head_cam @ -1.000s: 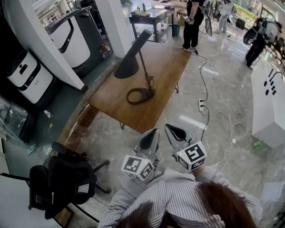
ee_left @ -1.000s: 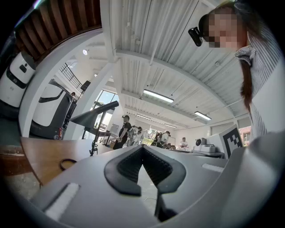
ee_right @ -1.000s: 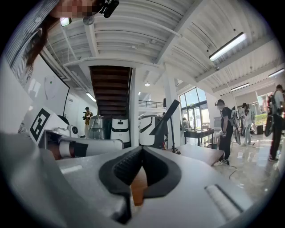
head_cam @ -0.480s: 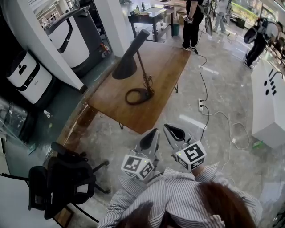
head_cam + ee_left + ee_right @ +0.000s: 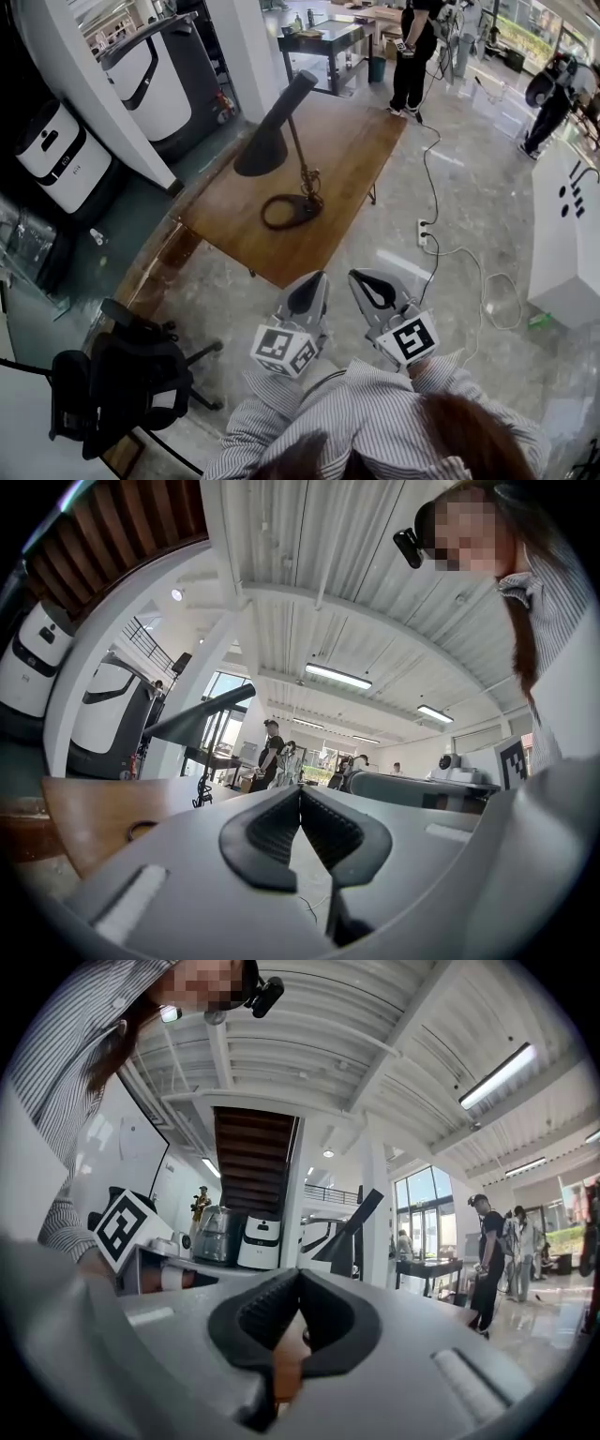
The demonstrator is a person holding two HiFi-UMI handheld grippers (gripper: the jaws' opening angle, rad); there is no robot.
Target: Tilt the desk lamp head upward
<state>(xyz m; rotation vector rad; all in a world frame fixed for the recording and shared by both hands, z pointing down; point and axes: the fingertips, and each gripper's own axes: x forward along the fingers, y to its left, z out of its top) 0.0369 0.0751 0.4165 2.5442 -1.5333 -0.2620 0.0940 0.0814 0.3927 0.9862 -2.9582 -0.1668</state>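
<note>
A black desk lamp (image 5: 277,124) stands on a wooden table (image 5: 337,187), its cone head (image 5: 260,154) pointing down to the left above a ring base (image 5: 286,211). The lamp head also shows in the left gripper view (image 5: 192,719) and the right gripper view (image 5: 349,1228). My left gripper (image 5: 315,277) and right gripper (image 5: 354,276) are both shut and empty. They hang side by side near my body, well short of the table's near corner. In each gripper view the jaws meet with nothing between them.
A black office chair (image 5: 127,380) stands at the lower left. White machines (image 5: 56,155) line the left wall. A cable and power strip (image 5: 424,228) lie on the floor right of the table. People (image 5: 412,47) stand beyond the table, by a dark desk (image 5: 323,42).
The view has shifted slightly, so the table and lamp sit a little farther up and right. Both grippers stay shut in much the same place near my body.
</note>
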